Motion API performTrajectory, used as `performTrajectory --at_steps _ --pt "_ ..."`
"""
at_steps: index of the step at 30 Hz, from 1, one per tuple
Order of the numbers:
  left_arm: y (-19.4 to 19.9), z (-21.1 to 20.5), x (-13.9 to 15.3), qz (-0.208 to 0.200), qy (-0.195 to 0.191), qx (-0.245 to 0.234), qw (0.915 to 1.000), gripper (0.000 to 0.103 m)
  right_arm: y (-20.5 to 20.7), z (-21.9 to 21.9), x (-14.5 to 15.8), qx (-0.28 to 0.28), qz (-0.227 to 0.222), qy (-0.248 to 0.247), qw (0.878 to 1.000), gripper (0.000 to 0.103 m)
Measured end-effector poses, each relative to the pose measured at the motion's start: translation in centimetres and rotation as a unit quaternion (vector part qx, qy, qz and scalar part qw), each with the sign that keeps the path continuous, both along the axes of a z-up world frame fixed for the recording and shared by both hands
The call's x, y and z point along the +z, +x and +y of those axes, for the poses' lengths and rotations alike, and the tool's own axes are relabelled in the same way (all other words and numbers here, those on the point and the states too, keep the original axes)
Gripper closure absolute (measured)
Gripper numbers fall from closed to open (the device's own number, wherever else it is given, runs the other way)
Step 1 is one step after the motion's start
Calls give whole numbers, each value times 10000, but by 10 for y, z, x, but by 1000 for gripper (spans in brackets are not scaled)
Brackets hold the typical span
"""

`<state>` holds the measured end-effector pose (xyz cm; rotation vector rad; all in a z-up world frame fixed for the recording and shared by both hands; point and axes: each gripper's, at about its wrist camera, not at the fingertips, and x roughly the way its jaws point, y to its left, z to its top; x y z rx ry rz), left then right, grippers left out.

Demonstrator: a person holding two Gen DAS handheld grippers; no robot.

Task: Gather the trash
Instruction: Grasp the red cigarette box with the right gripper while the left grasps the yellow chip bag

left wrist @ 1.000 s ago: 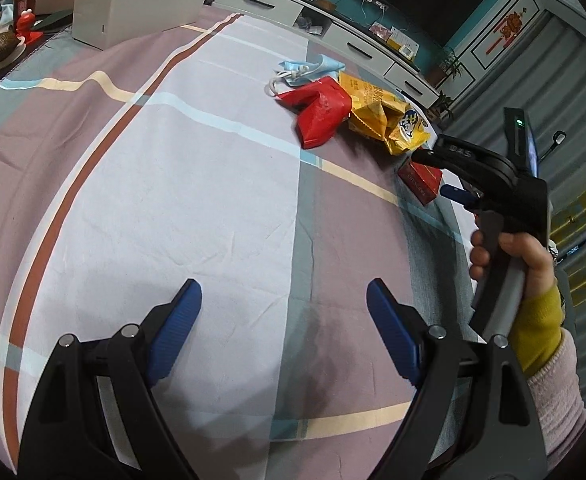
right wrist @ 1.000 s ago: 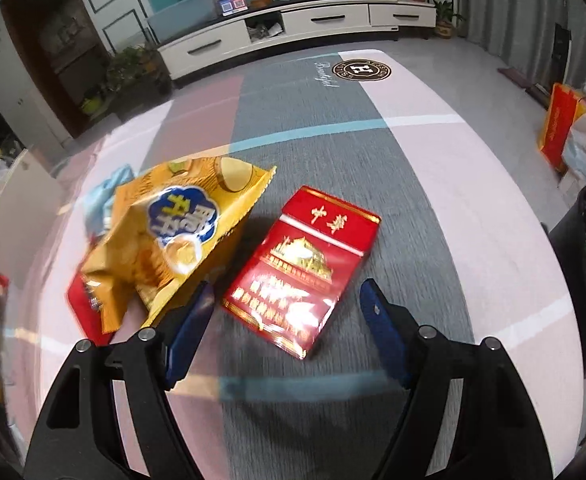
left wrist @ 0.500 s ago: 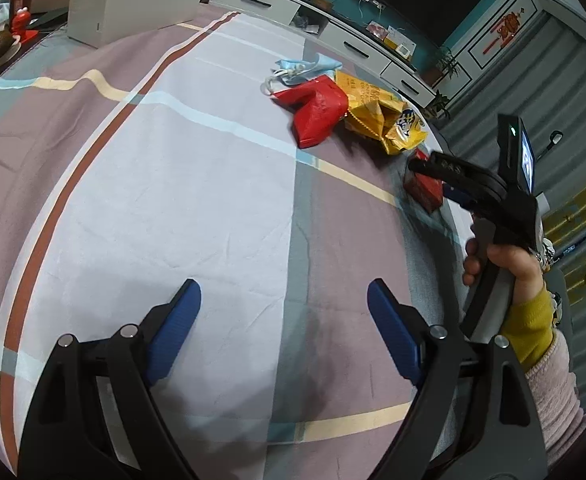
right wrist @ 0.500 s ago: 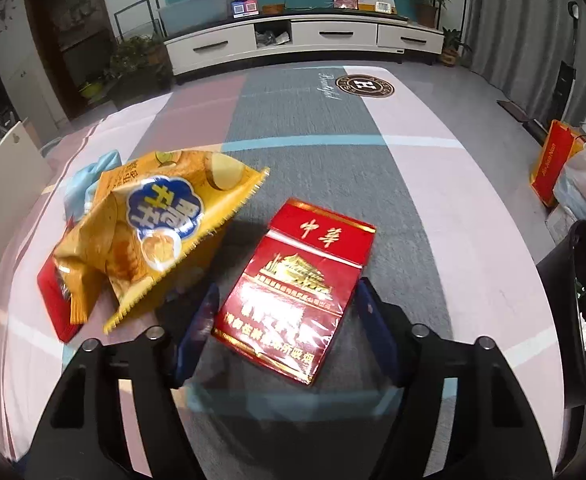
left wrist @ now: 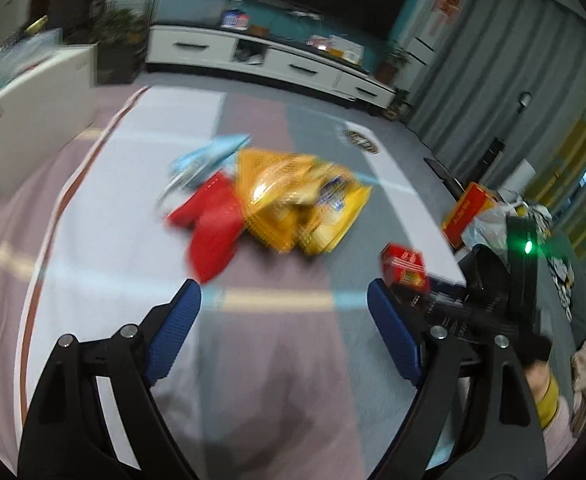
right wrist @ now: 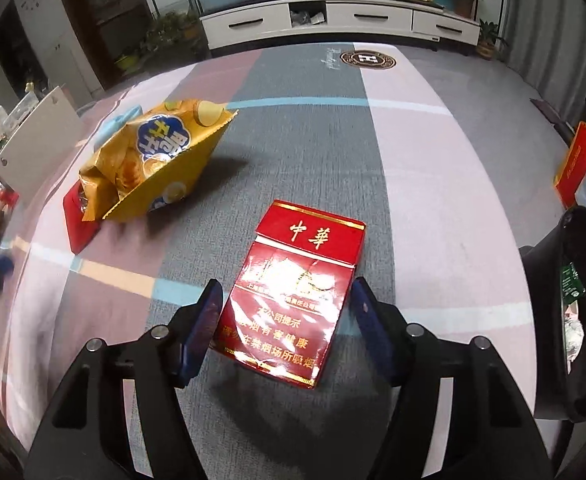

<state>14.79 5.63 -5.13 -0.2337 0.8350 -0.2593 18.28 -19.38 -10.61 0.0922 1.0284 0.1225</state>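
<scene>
The right tongs (right wrist: 283, 322) are straddling a red cigarette pack (right wrist: 299, 288) lying on the striped surface (right wrist: 433, 208), their jaws having just been closing, with the blue pads (right wrist: 203, 326) close beside the pack's sides; contact cannot be told. The left tongs (left wrist: 283, 334) are hanging spread wide and empty above the cloth, near a yellow chip bag (left wrist: 299, 204) leaning against a red wrapper (left wrist: 213, 226), while a black bin (right wrist: 573, 312) is standing just past the surface's right edge.
</scene>
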Motion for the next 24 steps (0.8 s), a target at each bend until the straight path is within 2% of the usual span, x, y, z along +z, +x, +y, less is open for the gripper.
performTrajectory --at_steps 2,5,7,8,12,16,18,21,24 --pt "19 -18 6 -112 278 -116 9995 17 0 3 -2 27 -5 30 10000 31" --pt "44 -37 8 -226 708 -75 9972 18 -1 10 -7 73 -17 -64 10000 30" --pt "57 -43 5 -223 774 -95 9967 21 -3 11 -9 71 -81 -124 9999 31" --pt "64 -47 2 -182 844 -132 9962 27 -4 12 -9 94 -125 -168 9997 35" --pt "80 -59 -9 -90 1074 -285 9938 50 -8 16 -10 303 -250 -212 9990 39" --pt "91 -60 -20 49 1196 -258 9925 64 -8 12 -10 366 -289 -148 9988 43" --pt "94 -60 -24 128 1236 -277 9919 79 -9 8 -10 361 -301 -68 9989 43" --pt "88 -62 -25 97 1294 -342 9910 86 -10 4 -9 315 -304 45 9990 43" --pt "80 -67 -21 29 1272 -423 9910 88 -14 -2 -9 213 -298 242 9990 44"
